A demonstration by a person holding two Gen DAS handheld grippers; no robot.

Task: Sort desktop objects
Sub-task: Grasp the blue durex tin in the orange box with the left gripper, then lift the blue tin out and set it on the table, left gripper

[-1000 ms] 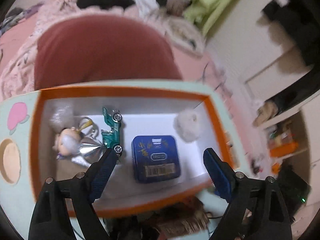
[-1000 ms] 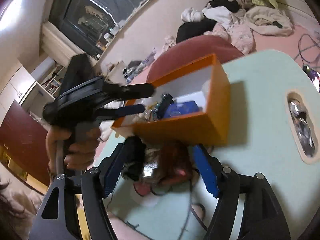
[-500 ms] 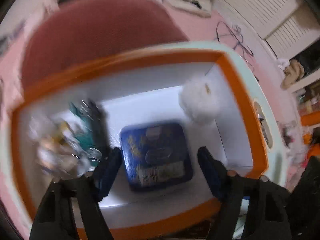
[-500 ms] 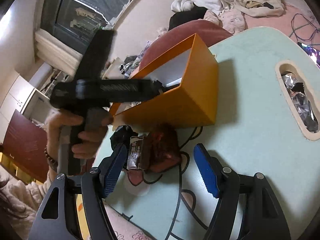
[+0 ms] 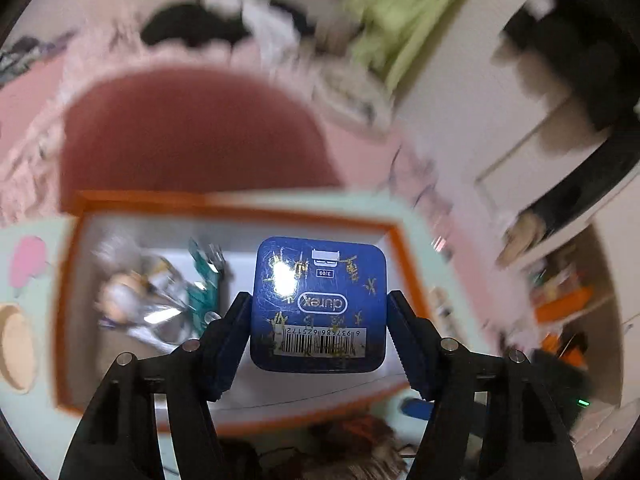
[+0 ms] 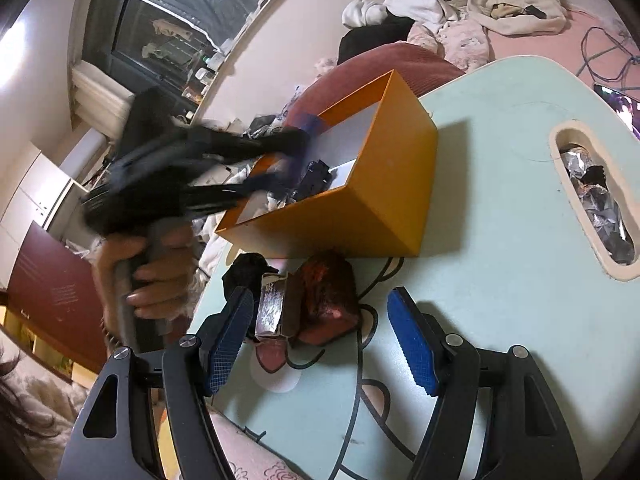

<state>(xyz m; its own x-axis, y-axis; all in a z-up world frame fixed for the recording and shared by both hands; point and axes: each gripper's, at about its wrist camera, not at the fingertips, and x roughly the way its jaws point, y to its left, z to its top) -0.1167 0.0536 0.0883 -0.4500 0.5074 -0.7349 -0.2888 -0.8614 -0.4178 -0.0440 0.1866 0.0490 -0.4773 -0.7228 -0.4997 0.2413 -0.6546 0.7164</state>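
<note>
My left gripper (image 5: 318, 300) has a blue tin (image 5: 320, 304) with a barcode between its jaws, which are closing; both pads press on the tin's sides. The tin hangs over the open orange box (image 5: 304, 210), whose white floor holds a teal toy car (image 5: 204, 280) and a small doll with foil (image 5: 132, 300). In the right wrist view the left gripper (image 6: 296, 152) is a dark blur at the box (image 6: 360, 216), held by a hand (image 6: 160, 276). My right gripper (image 6: 318, 300) stands open low over the table, gripping nothing, with a dark red lump (image 6: 328, 296) and a silver packet (image 6: 272, 308) just ahead of it.
The pale green table (image 6: 500, 160) has an oval slot (image 6: 592, 196) stuffed with crumpled foil at the right. A black cloth lump (image 6: 244, 276) lies beside the silver packet. A dark red cushion (image 5: 188, 132) and strewn clothes lie behind the box.
The left gripper dipped into the box, narrowed onto the blue tin and raised it off the box floor. The right gripper has barely moved.
</note>
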